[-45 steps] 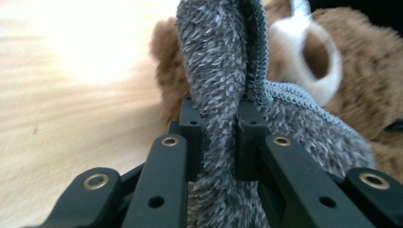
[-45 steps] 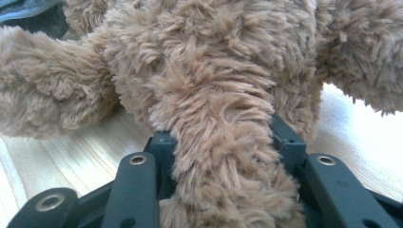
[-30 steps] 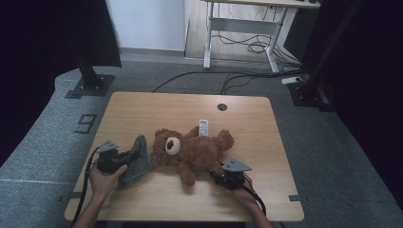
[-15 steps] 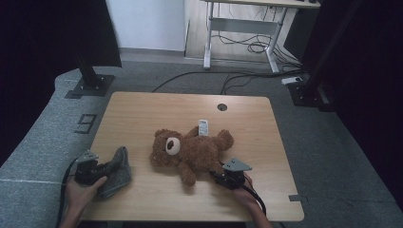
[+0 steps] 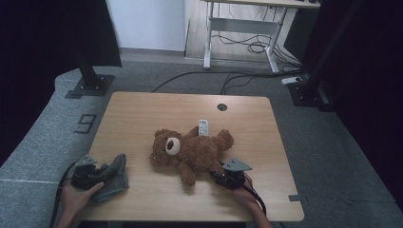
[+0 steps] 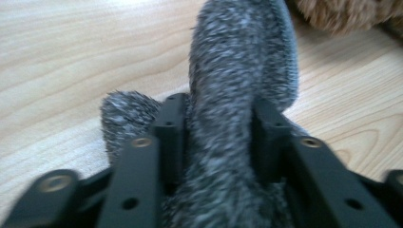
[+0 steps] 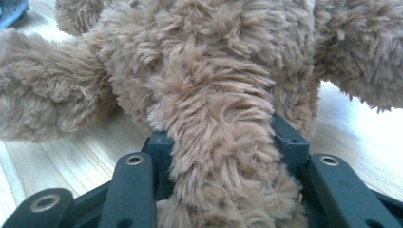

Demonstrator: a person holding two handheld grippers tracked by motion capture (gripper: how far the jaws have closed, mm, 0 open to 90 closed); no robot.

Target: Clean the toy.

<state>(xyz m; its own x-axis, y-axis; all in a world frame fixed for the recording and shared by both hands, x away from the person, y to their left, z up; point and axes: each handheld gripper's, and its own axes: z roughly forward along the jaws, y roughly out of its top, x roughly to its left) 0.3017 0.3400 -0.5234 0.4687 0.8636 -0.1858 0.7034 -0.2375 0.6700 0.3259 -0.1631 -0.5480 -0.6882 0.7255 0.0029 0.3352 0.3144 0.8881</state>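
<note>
Left tongs (image 5: 102, 173) clamped on grey cloth (image 5: 114, 176), lower left; right tongs (image 5: 219, 175) clamped on bear (image 5: 190, 151), centre of table (image 5: 142, 114).

- The left gripper (image 5: 97, 173) drew away from the teddy bear (image 5: 190, 149) toward the table's (image 5: 142, 114) near left corner, jaws clamped on the grey fuzzy cloth (image 5: 114, 176).
- The grey fuzzy cloth, which had touched the bear's head, ended well apart from it.
- The person's left hand (image 5: 76, 197) slid back with it, toward the table's near edge.
</note>
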